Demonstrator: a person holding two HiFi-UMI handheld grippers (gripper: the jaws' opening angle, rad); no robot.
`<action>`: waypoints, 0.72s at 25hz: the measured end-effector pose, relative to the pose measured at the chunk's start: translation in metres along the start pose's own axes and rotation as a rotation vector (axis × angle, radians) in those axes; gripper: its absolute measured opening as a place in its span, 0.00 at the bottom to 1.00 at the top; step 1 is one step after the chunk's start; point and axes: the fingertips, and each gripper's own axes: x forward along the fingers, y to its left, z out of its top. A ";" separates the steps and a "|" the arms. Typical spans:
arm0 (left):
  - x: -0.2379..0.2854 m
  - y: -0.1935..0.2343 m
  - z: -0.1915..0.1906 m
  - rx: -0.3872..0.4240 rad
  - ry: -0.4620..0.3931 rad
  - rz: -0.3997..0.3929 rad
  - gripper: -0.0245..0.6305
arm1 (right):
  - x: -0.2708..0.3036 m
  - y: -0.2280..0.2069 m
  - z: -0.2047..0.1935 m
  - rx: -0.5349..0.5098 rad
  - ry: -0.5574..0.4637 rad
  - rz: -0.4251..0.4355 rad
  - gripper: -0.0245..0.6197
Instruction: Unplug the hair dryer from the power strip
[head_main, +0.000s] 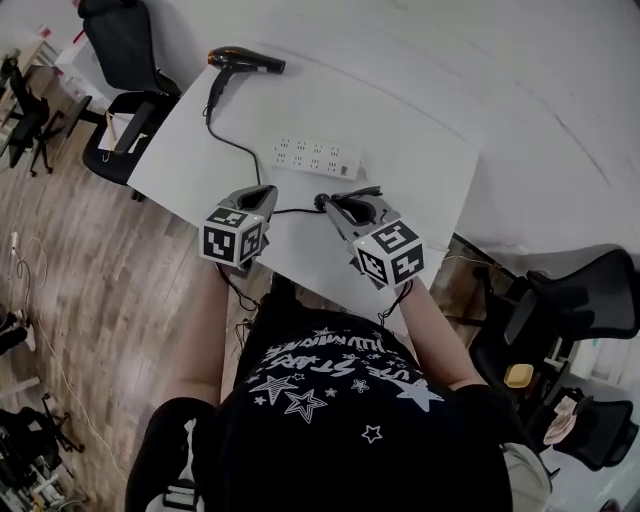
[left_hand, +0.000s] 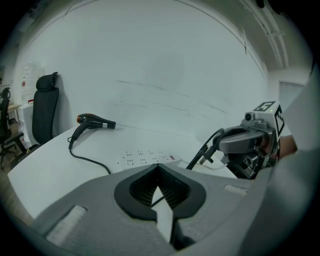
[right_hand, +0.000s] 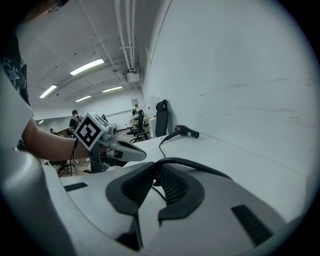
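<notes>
The counter lay bare right of the power strip and beyond it to the wall. On my left the hair dryer and its cord barred the way, the cord snaking down toward the near edge before me.

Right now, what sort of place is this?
Probably an open office or lab: black swivel chairs beside a white table, wood-look floor, and long ceiling lights with bare pipes overhead.

White table, wood floor, black office chairs.
</notes>
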 end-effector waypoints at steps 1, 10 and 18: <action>-0.005 -0.005 -0.003 -0.008 -0.004 0.007 0.05 | -0.005 0.002 -0.003 -0.002 -0.002 0.004 0.12; -0.036 -0.064 -0.033 -0.062 -0.046 0.051 0.05 | -0.064 0.016 -0.040 -0.004 -0.002 0.038 0.12; -0.053 -0.109 -0.061 -0.140 -0.068 0.095 0.05 | -0.103 0.018 -0.079 0.024 0.026 0.063 0.12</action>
